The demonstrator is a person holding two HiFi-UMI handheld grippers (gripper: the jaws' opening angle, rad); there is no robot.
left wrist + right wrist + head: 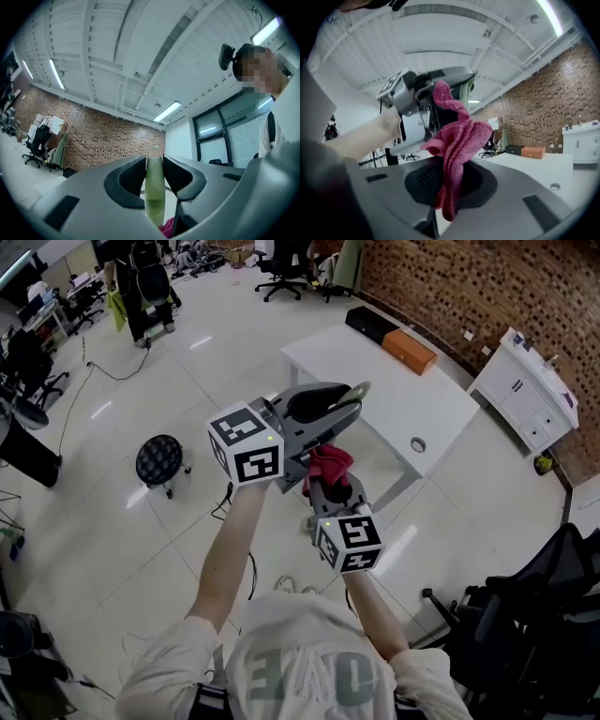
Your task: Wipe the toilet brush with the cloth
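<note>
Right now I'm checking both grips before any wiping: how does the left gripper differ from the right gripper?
The left gripper is shut on the stiff, pale green toilet brush; the right gripper is shut on a soft pink-red cloth. The toilet brush stands straight between the left jaws; the cloth bunches and flops out of the right jaws. Shared: both hold something, so neither is empty.

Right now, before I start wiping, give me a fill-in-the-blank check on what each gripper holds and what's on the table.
1. The left gripper is shut on the pale green ____ of the toilet brush.
2. The right gripper is shut on the ____.
3. On the white table, an orange box lies beside a ____ box.
Missing words: handle; cloth; black.
</note>
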